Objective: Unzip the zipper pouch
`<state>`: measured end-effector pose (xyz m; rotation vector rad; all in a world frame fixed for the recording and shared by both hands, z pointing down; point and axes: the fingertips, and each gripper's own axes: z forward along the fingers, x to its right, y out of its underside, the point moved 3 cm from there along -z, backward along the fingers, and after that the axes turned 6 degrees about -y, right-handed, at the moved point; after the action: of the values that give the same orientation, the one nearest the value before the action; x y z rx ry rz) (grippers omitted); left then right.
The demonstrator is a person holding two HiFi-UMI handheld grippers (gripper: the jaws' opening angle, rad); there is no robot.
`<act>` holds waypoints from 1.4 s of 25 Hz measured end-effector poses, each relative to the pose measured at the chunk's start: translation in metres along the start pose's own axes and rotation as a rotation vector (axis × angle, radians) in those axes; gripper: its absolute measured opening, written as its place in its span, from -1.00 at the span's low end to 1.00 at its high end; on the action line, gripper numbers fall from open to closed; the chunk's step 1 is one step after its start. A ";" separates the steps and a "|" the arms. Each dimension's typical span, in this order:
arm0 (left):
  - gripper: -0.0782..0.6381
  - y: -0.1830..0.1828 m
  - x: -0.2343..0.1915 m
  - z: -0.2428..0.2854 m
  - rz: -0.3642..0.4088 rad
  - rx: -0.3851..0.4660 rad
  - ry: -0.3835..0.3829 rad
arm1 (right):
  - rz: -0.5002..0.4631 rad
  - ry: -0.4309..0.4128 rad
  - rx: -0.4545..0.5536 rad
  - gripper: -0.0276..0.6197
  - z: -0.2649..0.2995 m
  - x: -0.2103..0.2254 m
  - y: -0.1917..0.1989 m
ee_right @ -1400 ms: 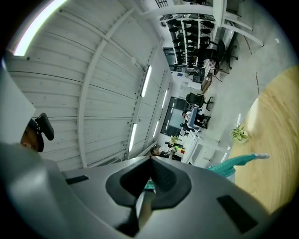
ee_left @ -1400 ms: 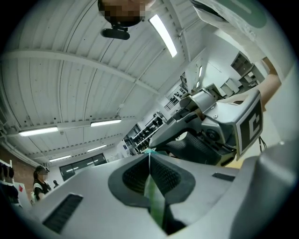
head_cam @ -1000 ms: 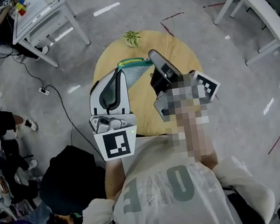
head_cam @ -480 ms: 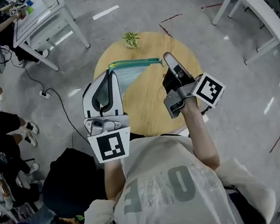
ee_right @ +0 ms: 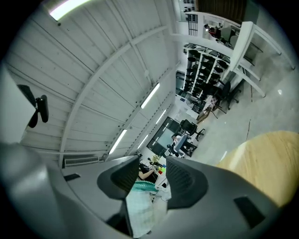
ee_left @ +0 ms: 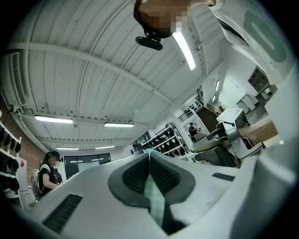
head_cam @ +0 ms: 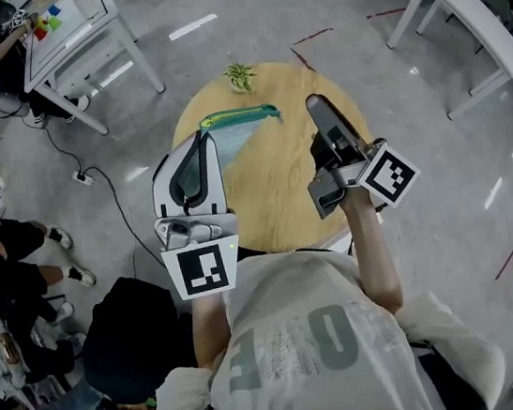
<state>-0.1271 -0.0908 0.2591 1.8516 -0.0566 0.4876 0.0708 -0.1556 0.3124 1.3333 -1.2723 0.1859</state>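
The zipper pouch [head_cam: 239,137], pale blue with a green zipper [head_cam: 242,114] along its far edge, hangs over the round wooden table [head_cam: 284,195]. My left gripper [head_cam: 204,138] is shut on the pouch's left corner. In the left gripper view a thin strip of the pouch fabric [ee_left: 153,196] is pinched between the pads of that gripper [ee_left: 149,158]. My right gripper [head_cam: 316,103] stands to the right of the zipper's end, apart from it. Its jaws are opening. In the right gripper view the pouch [ee_right: 142,205] shows in the gap of the gripper [ee_right: 152,162], and the pads do not press on it.
A small green plant [head_cam: 240,71] sits at the table's far edge. White tables stand on the grey floor at the upper left [head_cam: 72,36] and upper right [head_cam: 470,3]. People sit and stand along the left side, with a cable [head_cam: 112,186] on the floor.
My right gripper slid right along the zipper, then let go and drew off to the right with its jaws apart. The pouch's right end fell back left. The left gripper kept its hold.
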 end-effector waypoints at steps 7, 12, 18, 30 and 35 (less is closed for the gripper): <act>-0.70 0.004 0.011 0.014 -0.062 -0.004 0.012 | -0.115 0.019 0.021 -0.38 -0.005 -0.004 -0.017; -0.70 0.018 0.017 0.029 -0.215 -0.017 0.037 | -0.149 0.053 0.032 -0.38 -0.008 0.004 -0.023; -0.70 0.044 0.038 0.047 -0.332 -0.077 0.101 | -0.147 0.112 0.042 -0.38 -0.017 0.019 -0.027; -0.70 0.175 0.077 0.051 -0.795 -0.415 0.088 | -0.141 0.223 0.013 -0.39 -0.031 0.052 -0.022; -0.70 0.224 0.073 0.036 -0.870 -0.511 0.032 | -0.127 0.239 0.002 -0.39 -0.032 0.058 -0.018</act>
<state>-0.1117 -0.1850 0.4780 1.2040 0.5743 -0.1109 0.1238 -0.1679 0.3538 1.3456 -0.9848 0.2494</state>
